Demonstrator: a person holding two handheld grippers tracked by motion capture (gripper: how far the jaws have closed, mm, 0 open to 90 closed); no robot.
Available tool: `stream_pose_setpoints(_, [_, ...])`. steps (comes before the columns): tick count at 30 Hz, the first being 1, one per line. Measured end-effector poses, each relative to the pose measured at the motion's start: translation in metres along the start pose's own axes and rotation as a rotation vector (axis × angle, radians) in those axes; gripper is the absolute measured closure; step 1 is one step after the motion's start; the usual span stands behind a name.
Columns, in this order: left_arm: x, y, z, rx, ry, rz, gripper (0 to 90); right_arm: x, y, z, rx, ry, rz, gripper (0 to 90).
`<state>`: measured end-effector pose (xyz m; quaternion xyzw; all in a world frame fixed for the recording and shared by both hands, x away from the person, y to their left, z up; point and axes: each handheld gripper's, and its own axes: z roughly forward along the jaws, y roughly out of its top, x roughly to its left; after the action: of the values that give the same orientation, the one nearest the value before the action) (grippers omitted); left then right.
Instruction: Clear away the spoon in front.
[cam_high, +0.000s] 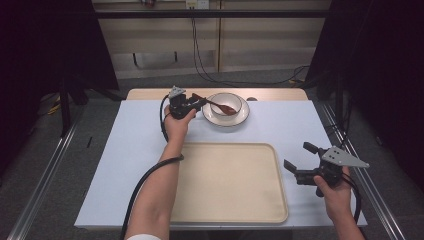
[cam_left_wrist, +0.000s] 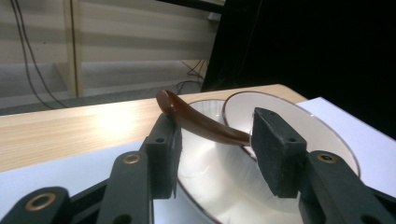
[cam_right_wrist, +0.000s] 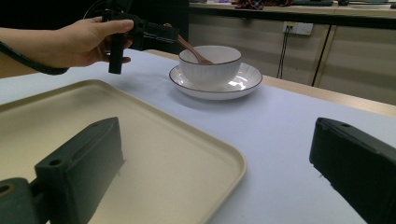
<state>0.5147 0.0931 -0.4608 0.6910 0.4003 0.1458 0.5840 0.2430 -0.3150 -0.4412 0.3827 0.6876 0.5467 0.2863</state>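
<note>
Your right gripper (cam_high: 299, 161) hovers just right of the beige tray (cam_high: 227, 182), jaws spread wide and empty. Beyond the tray, your left gripper (cam_high: 200, 102) reaches a white bowl (cam_high: 226, 104) on its plate (cam_high: 241, 117) — its jaws straddle the brown spoon (cam_left_wrist: 201, 123) handle, one pad touching, not closed.

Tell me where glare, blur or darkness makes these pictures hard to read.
Left gripper view: glare whitens the bowl and the wooden table edge; the near jaws look soft. Right gripper view: its own jaws are blurred, while the plate is sharp with small highlights. High view: even light on the tray, dark black surroundings.
</note>
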Motion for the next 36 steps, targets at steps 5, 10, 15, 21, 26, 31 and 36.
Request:
stream_pose_setpoints(5, [-0.001,0.001,0.001,-0.018,-0.028,-0.015,59.0,0.0,0.0,0.0,0.002,0.004,0.0,2.3])
stream_pose_setpoints(10, [-0.002,0.003,0.0,-0.032,-0.054,-0.029,63.6,0.0,0.0,0.0,0.002,0.0,0.003,2.3])
stream_pose_setpoints(15, [-0.002,0.005,-0.001,-0.04,-0.077,-0.039,68.1,-0.001,0.0,0.0,0.001,0.003,0.002,2.3])
stream_pose_setpoints(21, [-0.004,0.005,-0.002,-0.051,-0.081,-0.047,71.2,-0.001,0.0,0.0,0.004,0.002,0.002,2.3])
stream_pose_setpoints(26, [-0.006,0.008,-0.002,-0.071,-0.11,-0.064,74.9,-0.001,0.0,0.0,0.004,-0.004,0.01,2.3])
stream_pose_setpoints(31, [-0.007,0.011,-0.004,-0.087,-0.122,-0.076,79.7,-0.001,-0.001,0.001,0.005,-0.001,0.007,2.3])
stream_pose_setpoints(36, [-0.01,0.018,-0.007,-0.095,-0.148,-0.073,82.6,-0.001,-0.001,0.0,0.007,-0.003,0.009,2.3])
